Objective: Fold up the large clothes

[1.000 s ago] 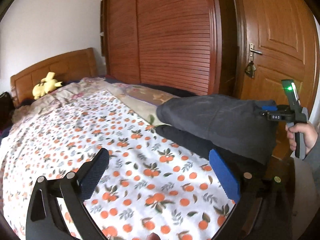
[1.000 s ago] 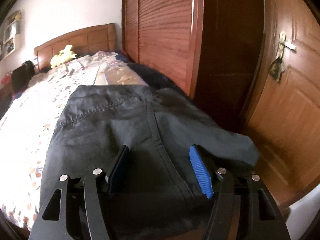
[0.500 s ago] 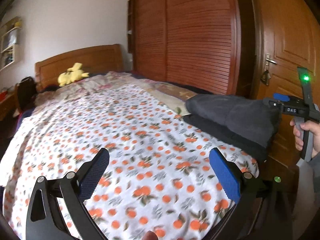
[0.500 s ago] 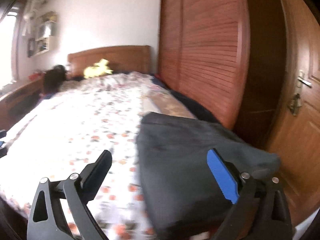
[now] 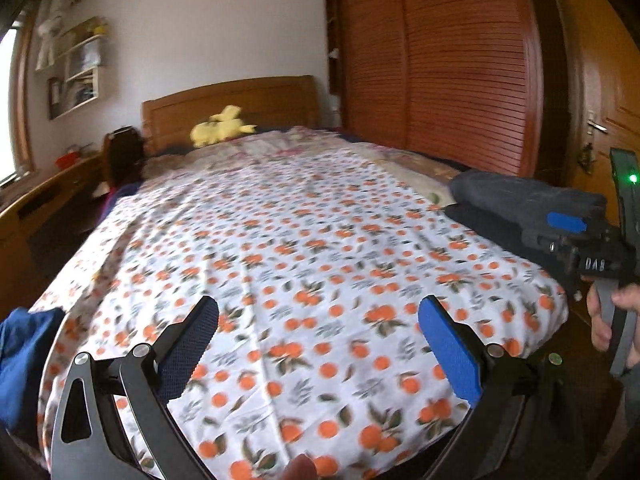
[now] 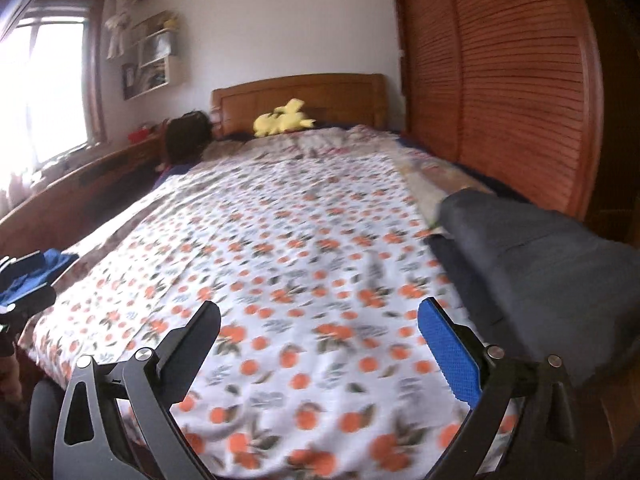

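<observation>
On bed (image 6: 280, 240), folded dark garments (image 6: 540, 264) (stacked)

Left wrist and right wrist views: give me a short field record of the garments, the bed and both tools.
folded dark garment: lies at the right edge of the bed
blue garment: at the bed's left near corner
bed cover: orange-print sheet, nothing on its middle
left tool: open, holds nothing
right tool: open, holds nothing
yellow plush toy: by the headboard
</observation>
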Demonstrator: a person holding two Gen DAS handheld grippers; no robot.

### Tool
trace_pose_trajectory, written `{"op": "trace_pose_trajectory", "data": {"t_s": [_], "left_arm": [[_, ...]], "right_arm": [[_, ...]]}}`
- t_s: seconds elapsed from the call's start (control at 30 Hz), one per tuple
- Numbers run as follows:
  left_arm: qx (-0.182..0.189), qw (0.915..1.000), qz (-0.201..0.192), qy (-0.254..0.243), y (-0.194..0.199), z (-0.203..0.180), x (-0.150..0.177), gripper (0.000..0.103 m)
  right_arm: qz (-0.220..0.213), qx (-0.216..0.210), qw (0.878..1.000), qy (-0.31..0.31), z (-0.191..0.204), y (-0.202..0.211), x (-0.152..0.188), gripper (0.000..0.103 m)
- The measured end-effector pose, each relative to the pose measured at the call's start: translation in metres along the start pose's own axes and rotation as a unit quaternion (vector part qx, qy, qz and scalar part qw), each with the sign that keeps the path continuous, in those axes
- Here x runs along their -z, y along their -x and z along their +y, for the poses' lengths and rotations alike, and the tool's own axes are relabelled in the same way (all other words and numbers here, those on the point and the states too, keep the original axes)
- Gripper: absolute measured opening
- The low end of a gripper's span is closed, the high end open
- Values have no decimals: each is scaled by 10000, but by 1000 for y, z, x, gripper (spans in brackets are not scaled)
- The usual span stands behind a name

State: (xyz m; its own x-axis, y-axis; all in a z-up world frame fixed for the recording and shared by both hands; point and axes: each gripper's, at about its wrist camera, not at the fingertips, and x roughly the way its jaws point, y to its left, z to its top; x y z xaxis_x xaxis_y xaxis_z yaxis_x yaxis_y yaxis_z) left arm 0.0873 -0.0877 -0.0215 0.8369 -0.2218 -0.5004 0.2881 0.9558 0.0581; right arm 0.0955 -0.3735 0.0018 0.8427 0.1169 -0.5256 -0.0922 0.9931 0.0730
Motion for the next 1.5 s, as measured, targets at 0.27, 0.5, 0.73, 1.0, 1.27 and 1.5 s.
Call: {"op": "trace_pose_trajectory", "data": {"t_s": [0.27, 0.5, 0.73, 1.0, 1.27, 1.5], "left_arm": [[-463, 9978, 46, 474, 24, 29, 29, 101], [-713, 9946, 131, 745, 50, 45, 49, 100], [-1019, 9906, -134, 901, 84, 63, 42, 100], [-1233, 9865, -615, 884, 127, 68, 21, 100], [-1286, 9840, -820, 921, 148, 65, 13, 100], [-1287, 9841, -819, 906, 152, 63, 13, 100]], "right_arm": [[-35, -547, 9983, 183, 69, -7, 20, 95], [-110, -878, 9958, 217, 109, 13, 30, 95], [-383, -891, 9950, 233, 128, 36, 24, 95], [-827, -907, 9920, 300, 140, 69, 3, 95], [-991, -839, 9909, 357, 146, 83, -2, 95], [-975, -874, 9908, 336, 145, 84, -1, 95]]}}
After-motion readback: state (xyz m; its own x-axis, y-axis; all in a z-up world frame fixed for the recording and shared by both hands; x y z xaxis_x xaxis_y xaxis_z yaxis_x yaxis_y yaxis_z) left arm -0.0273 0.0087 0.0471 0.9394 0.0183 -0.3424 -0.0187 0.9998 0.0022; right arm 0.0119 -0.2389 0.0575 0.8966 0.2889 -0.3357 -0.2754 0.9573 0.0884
